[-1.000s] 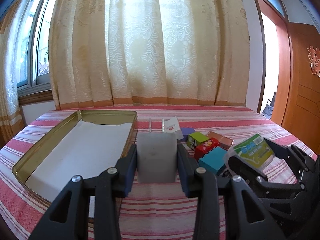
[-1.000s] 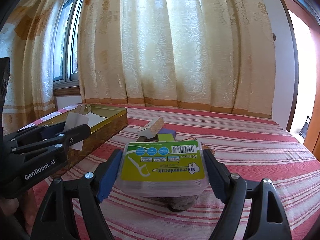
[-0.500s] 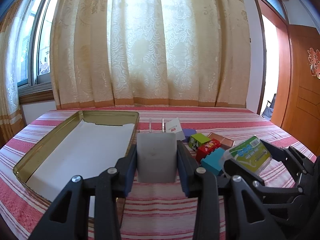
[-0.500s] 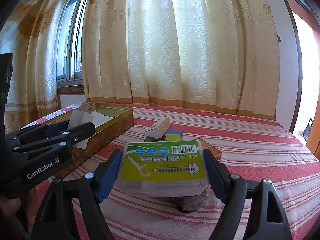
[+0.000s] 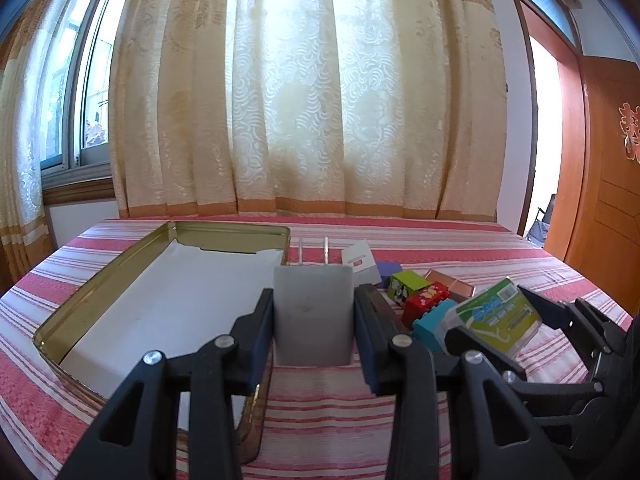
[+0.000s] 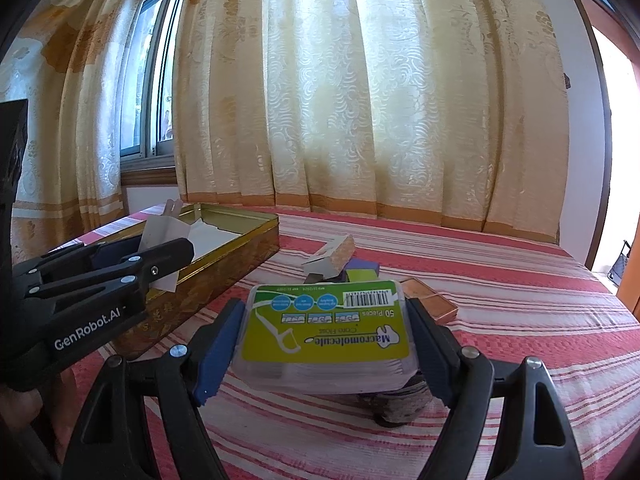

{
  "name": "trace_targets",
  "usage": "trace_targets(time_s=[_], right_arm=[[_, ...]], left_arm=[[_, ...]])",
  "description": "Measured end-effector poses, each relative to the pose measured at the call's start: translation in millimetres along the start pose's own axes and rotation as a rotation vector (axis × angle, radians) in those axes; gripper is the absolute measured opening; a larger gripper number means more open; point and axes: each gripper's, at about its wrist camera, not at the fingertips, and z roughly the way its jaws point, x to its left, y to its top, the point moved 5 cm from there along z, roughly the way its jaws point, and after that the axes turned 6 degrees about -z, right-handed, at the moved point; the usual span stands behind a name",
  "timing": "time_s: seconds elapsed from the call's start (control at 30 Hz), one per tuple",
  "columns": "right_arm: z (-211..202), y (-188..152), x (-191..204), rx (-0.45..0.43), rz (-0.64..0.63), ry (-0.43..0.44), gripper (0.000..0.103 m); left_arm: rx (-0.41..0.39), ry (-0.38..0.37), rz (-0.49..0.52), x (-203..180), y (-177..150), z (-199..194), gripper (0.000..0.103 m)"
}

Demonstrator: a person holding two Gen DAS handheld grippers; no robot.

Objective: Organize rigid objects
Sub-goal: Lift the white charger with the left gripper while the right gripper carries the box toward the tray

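Curtained window behind, red-striped cloth (image 5: 400, 416) over the table. Gold tin (image 5: 100, 280) sits open on the left side with a white liner, nothing in it that I can see, so it's likely the drop target. Left gripper (image 5: 313, 316) is clamped on a grey plug adapter (image 5: 313, 312), prongs pointing away, held right at the tin's near corner, looks staged for placing inside. Right gripper (image 6: 326, 340) has its jaws spread wide but pressed on both sides of the floss pick box (image 6: 326, 328), carried flat and clear of the cloth. Remaining small blocks (image 5: 420, 296) are piled just right of the tin, unsorted.
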Motion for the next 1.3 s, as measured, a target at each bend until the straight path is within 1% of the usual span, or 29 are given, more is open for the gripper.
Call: trace_targets(time_s=[0.53,0.87,1.0,1.13,1.3], right_arm=[[3.9,2.5,17.4,-0.001,-0.022,0.027,0.081],[5.5,3.0,20.4,0.007,-0.031,0.039,0.081],[7.8,3.2,22.1,0.02,-0.036,0.056,0.081],[10.6,4.8,24.7,0.042,-0.032,0.092,0.081],[5.5,26.3,31.3,0.02,-0.068,0.121,0.081]], left_arm=[[-0.012,0.008,-0.015,13.6,0.7,-4.5,0.037],[-0.016,0.018,-0.02,22.4,1.4,-6.2,0.037],[-0.013,0.031,-0.027,31.8,2.4,-7.5,0.037],[-0.015,0.045,-0.033,43.2,6.6,-10.8,0.037],[-0.009,0.063,-0.033,59.6,17.4,-12.8,0.037]])
